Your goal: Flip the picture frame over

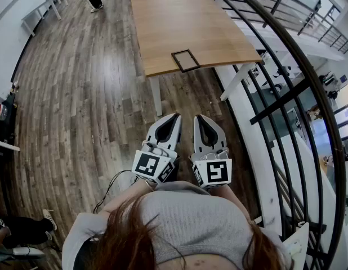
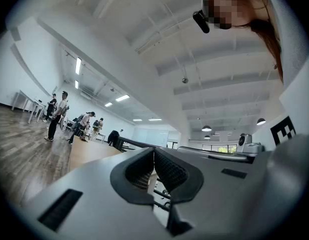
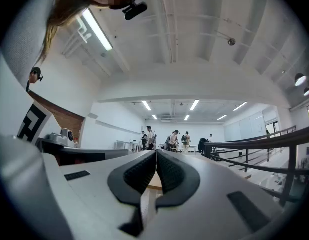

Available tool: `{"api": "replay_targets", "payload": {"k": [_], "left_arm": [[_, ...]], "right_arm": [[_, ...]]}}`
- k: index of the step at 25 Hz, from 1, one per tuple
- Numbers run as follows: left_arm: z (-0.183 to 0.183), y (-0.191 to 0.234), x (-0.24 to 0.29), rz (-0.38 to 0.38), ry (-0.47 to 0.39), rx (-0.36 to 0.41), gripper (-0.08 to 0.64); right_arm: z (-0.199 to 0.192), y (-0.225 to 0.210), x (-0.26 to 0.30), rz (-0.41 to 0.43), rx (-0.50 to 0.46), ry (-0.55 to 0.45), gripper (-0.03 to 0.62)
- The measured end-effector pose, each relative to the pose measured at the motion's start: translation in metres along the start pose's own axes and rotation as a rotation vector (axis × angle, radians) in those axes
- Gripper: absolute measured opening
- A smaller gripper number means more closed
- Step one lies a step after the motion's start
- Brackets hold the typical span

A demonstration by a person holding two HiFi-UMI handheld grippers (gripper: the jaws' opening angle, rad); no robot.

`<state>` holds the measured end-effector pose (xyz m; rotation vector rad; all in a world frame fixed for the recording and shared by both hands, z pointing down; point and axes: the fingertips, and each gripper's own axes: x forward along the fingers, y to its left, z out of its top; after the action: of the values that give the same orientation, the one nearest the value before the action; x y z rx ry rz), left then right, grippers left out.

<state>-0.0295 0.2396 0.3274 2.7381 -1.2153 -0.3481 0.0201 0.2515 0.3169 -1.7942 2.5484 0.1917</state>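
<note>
A dark picture frame (image 1: pixel 186 60) lies flat near the front edge of a long wooden table (image 1: pixel 185 21) in the head view. My left gripper (image 1: pixel 175 117) and right gripper (image 1: pixel 198 118) are held side by side close to the person's chest, well short of the table. Both point forward at about level. Each has its jaws pressed together with nothing between them, as the left gripper view (image 2: pixel 154 156) and the right gripper view (image 3: pixel 156 159) show. The frame is hidden in both gripper views.
A black metal railing (image 1: pixel 286 77) curves along the right side, next to the table. Wood floor (image 1: pixel 89 94) stretches to the left. White tables (image 1: pixel 41 7) stand at the far left, and several people (image 2: pixel 57 115) stand far off in the room.
</note>
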Motion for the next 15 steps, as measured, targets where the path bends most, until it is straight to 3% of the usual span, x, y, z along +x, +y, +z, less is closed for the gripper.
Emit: {"api": "replay_targets", "payload": {"k": [7,15], "left_arm": [[-0.001,0.021,0.031,-0.008,-0.006,0.010,0.006],[-0.007,0.086,0.099,-0.008,0.003,-0.017,0.006]], "right_arm": [[-0.004,-0.018,0.035,-0.008,0.014,-0.007,0.015],[-0.023,-0.044,0.121,-0.004,0.026,-0.004,0.015]]}}
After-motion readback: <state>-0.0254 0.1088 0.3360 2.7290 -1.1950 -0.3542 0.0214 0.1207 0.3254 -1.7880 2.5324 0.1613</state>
